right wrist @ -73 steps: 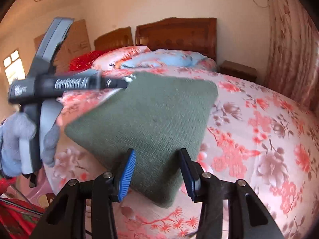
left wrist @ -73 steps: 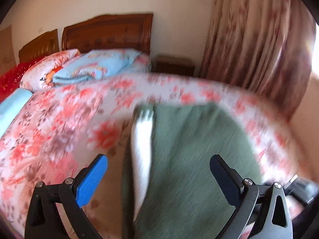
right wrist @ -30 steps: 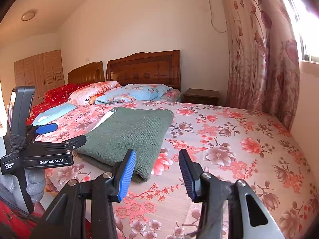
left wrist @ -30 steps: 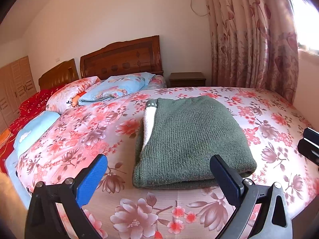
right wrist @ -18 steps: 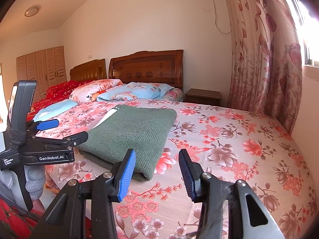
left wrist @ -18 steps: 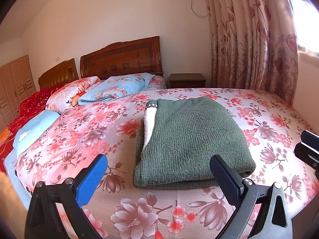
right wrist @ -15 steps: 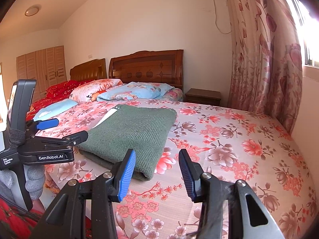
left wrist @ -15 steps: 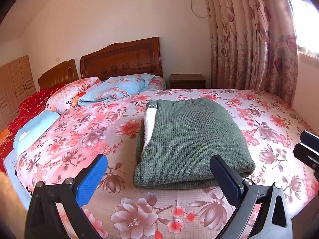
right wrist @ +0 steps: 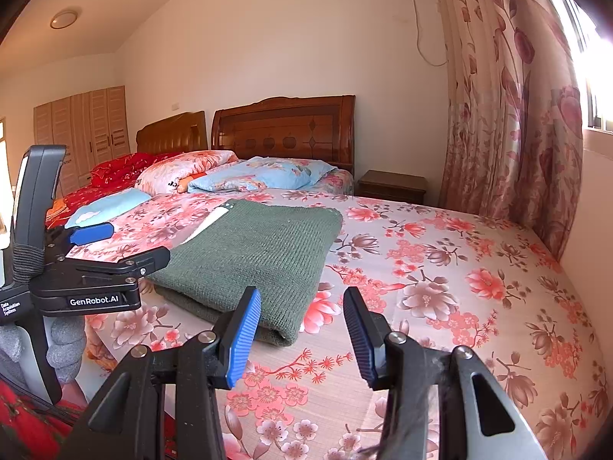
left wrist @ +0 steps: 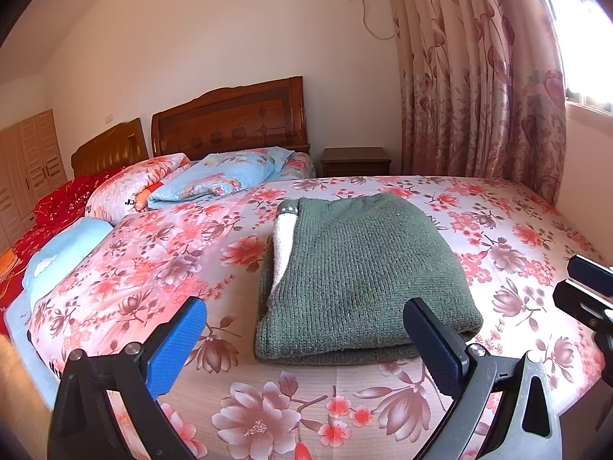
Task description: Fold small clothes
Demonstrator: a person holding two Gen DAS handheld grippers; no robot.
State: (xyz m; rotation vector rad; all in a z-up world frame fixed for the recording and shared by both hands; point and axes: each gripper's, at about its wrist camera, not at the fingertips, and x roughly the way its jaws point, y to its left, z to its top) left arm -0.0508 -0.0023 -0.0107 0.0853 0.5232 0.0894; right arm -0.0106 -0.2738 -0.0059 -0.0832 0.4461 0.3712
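A dark green knitted sweater (left wrist: 364,276) lies folded flat on the floral bed cover (left wrist: 153,253), with a white lining showing at its left edge. It also shows in the right wrist view (right wrist: 253,253). My left gripper (left wrist: 306,341) is open and empty, held just short of the sweater's near edge. My right gripper (right wrist: 302,337) is open and empty, near the sweater's front right corner and apart from it. The left gripper (right wrist: 118,245) also shows from the side in the right wrist view, at the sweater's left.
Pillows (left wrist: 226,176) and a folded quilt lie at the bed head by the wooden headboard (left wrist: 230,119). A nightstand (left wrist: 356,161) and a floral curtain (left wrist: 479,88) stand to the right. The wall (right wrist: 586,230) runs along the bed's right side.
Both grippers have let go of the sweater and pulled back from it. Over the last second the sweater lies still and the views barely shift.
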